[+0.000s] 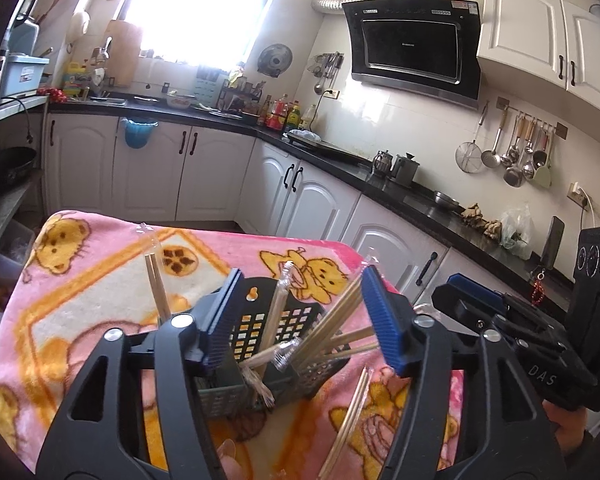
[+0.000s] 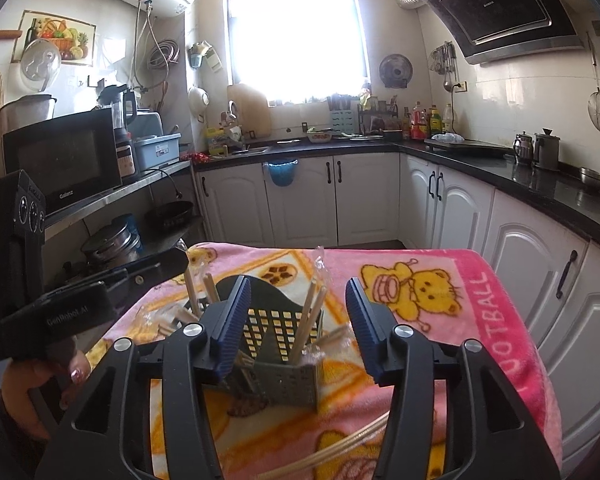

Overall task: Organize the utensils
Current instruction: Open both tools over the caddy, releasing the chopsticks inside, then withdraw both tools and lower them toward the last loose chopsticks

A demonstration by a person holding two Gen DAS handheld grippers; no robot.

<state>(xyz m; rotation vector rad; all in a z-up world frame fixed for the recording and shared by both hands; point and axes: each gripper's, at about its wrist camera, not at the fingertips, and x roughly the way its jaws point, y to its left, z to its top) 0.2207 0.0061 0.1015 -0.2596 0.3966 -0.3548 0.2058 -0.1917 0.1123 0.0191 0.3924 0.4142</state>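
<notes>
A dark grey perforated utensil caddy (image 1: 260, 328) (image 2: 284, 380) stands on a pink bear-print blanket (image 1: 100, 300) (image 2: 480, 320). Several wooden chopsticks (image 1: 340, 312) (image 2: 308, 312), some in clear plastic sleeves, lean out of its compartments. Another pair of chopsticks (image 1: 348, 420) (image 2: 340, 452) lies loose on the blanket in front of the caddy. My left gripper (image 1: 302, 300) is open, its blue pads (image 1: 380, 320) on either side of the caddy's top and touching nothing. My right gripper (image 2: 298, 304) is open too, framing the caddy from close by with nothing held.
The blanket's far edge drops off toward white kitchen cabinets (image 2: 300, 200) under a black countertop (image 1: 420, 200). A microwave (image 2: 60, 160) sits on a shelf to the left. The right gripper's black body (image 1: 540, 340) is close beside my left one.
</notes>
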